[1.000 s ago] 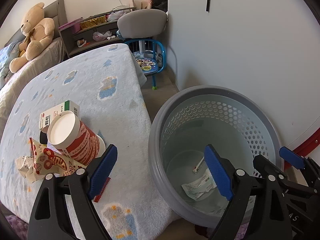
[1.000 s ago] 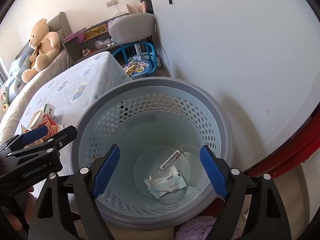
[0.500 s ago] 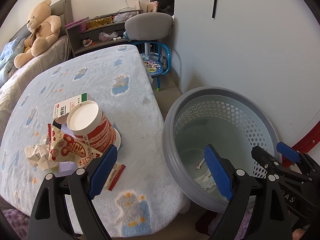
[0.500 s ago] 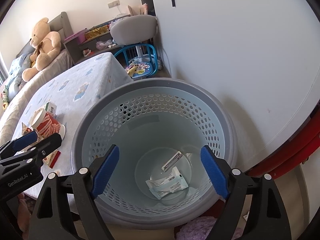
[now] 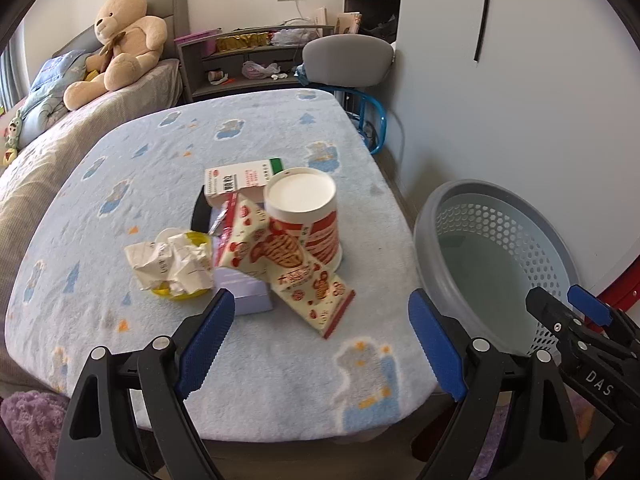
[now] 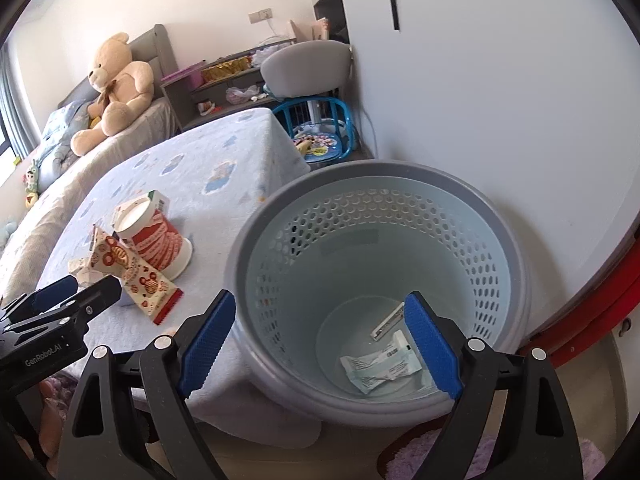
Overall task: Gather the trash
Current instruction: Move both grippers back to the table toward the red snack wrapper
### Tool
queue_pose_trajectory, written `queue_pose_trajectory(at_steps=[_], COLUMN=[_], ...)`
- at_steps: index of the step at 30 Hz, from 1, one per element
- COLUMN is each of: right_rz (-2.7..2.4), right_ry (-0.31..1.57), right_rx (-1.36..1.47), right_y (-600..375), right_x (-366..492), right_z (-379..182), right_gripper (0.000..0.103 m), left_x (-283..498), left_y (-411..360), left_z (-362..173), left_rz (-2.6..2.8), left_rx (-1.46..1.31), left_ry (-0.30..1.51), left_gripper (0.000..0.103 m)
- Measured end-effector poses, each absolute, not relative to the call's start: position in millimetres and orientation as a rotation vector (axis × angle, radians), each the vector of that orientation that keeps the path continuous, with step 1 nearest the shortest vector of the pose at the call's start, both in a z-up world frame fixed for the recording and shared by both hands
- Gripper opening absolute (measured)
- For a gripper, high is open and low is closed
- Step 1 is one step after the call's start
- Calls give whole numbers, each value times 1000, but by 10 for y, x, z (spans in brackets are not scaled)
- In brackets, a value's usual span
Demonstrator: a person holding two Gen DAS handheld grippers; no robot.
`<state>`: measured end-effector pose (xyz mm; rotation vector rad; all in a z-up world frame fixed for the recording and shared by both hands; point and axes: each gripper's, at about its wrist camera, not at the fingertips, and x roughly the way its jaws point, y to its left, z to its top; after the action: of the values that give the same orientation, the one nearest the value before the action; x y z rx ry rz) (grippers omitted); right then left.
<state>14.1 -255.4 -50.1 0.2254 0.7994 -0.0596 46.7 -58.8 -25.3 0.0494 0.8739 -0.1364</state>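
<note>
A pile of trash lies on the blue blanketed table (image 5: 160, 160): an upturned red-and-white paper cup (image 5: 306, 216), a red-patterned snack wrapper (image 5: 296, 268), a white medicine box (image 5: 240, 180), crumpled paper (image 5: 172, 264) on a yellow lid, and a pale purple box (image 5: 246, 292). My left gripper (image 5: 320, 340) is open and empty, just in front of the pile. My right gripper (image 6: 320, 344) is open and empty over the grey perforated bin (image 6: 496, 216), which holds a white wrapper (image 6: 380, 366) and a small strip (image 6: 388, 322).
The bin (image 5: 424, 240) stands on the floor right of the table, against a white wall. A grey chair (image 5: 346, 58) and blue stool stand behind the table. A bed with a teddy bear (image 5: 120, 40) is at the left. A purple rug lies below.
My left gripper has swung left from the bin to face the trash pile on the table. My right gripper has stayed over the bin, turning slightly left. Both stay open.
</note>
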Motion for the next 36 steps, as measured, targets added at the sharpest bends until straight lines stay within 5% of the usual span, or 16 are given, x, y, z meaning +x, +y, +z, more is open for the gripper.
queue_pose_trajectory(at_steps=[28, 36], right_rz=[201, 187], right_ry=[833, 860], right_rx=[64, 3], right_y=[-1102, -890], right_x=[759, 955], right_z=[-718, -847], right_gripper=[87, 78], left_x=[541, 583], left_y=[861, 950], left_z=[-581, -646], left_rz=[139, 144], left_rx=[-67, -83], left_ry=[876, 885], left_gripper=[85, 85])
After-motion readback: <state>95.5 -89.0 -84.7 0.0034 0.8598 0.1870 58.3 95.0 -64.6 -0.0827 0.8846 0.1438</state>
